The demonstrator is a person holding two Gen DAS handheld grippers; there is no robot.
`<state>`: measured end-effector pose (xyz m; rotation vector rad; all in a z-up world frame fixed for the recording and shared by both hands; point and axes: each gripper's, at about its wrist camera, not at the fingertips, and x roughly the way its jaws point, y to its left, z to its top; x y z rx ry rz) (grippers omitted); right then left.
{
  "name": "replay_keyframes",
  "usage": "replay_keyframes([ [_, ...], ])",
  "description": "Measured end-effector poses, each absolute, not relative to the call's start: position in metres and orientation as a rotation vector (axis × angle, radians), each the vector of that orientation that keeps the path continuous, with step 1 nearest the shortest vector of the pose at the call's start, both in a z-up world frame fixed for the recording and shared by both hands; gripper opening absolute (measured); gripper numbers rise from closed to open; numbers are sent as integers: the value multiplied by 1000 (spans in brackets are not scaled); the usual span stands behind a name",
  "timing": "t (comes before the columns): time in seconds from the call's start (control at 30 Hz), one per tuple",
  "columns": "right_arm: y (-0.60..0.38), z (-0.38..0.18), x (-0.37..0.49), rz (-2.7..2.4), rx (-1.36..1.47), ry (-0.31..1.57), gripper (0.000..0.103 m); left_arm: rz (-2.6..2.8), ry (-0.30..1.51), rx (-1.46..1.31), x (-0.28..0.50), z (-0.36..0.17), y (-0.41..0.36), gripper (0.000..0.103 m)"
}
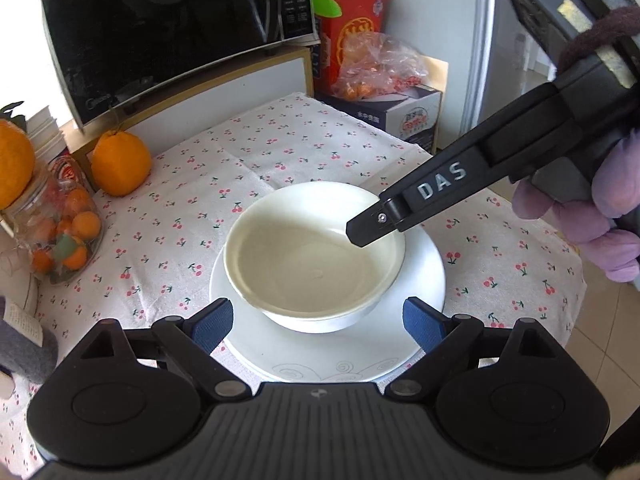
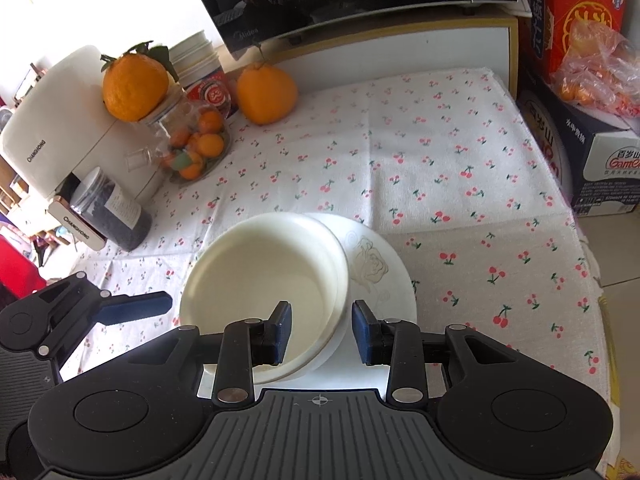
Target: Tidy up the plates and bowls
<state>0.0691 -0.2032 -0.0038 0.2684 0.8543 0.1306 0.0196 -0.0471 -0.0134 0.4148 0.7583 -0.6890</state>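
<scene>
- Straddling the near rim of the white bowl (image 2: pixel 260 280), the right gripper (image 2: pixel 322 330) has its blue-padded fingers (image 2: pixel 282 330) apart, one inside the bowl and one outside it; neither pad presses the wall.
- Hanging just short of the bowl, the left gripper (image 1: pixel 318 326) has its fingers (image 1: pixel 214 322) spread wide, one on either side of the bowl's near edge, with nothing clamped between them.
- A hand (image 1: pixel 592 224) in a purple glove holds the right gripper's handle, seen from the left wrist view to the right of the bowl.
- The bowl is upright and empty, and sits on a white plate (image 1: pixel 320 356), off-centre, so that more bare plate with a faint scroll pattern shows on one side.
- Under the plate lies a cherry-print cloth (image 2: pixel 440 160) that covers the desk.
- Beyond the bowl, at the far edge of the cloth, stands a large orange (image 2: pixel 266 94); next to it is a glass jar (image 2: pixel 192 144) of small oranges with another orange on its lid.
- Behind these, farther from the bowl, a black microwave (image 1: pixel 172 28) sits on a cabinet.
</scene>
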Motion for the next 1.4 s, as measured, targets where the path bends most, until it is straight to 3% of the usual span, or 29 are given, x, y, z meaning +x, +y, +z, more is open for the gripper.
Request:
replay_keyframes([
  [0.2, -209, 16, 46, 80, 226, 786, 67, -618, 747, 360, 5, 0, -37, 97],
  [0.6, -196, 22, -23, 20, 210, 718, 86, -337, 810, 182, -17, 10, -5, 103],
  [1.4, -165, -7, -17, -35, 90, 766, 92, -111, 878, 111, -21, -5, 1, 103],
])
